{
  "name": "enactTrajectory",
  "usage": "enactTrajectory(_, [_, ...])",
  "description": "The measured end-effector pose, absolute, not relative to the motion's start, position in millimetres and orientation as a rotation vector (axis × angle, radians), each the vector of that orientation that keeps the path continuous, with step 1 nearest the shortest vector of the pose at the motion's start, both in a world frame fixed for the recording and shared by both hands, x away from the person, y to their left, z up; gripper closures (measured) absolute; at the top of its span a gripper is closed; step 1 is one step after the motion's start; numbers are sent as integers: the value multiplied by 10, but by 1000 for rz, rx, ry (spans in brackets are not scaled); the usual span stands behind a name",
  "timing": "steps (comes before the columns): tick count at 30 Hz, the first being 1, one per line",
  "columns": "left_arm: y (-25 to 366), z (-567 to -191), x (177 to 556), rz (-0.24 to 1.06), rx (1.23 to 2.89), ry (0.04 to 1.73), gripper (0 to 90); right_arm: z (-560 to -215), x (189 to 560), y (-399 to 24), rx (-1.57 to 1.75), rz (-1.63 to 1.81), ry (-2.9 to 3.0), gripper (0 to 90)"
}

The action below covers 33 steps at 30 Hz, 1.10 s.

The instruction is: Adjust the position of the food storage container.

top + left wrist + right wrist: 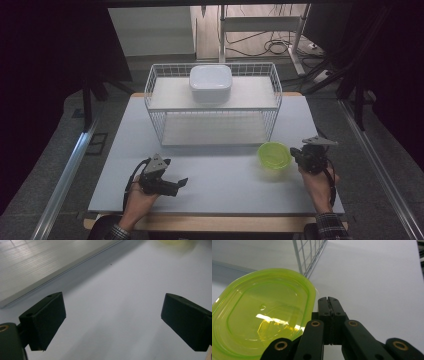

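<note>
The green bowl [274, 155] is seen just left of the right gripper [296, 154] — jaws pressed together, holding nothing — while the left gripper [183, 182], spread wide and empty, lies well apart.

Lab, floor cables [272, 47], metal stand [260, 25]

Dim, dark-edged frames; soft blur
</note>
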State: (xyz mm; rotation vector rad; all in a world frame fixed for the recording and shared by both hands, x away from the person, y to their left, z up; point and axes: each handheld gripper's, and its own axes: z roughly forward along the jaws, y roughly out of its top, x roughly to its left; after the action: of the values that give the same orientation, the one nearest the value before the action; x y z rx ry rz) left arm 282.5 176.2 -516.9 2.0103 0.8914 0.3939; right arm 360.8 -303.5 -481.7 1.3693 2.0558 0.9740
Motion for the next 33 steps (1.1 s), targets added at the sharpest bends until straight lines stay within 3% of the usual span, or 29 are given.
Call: enactTrajectory(33, [1712,-5195,2830,371,2033,879,54,-4905,3449,-2293,1314,1102,2258,893])
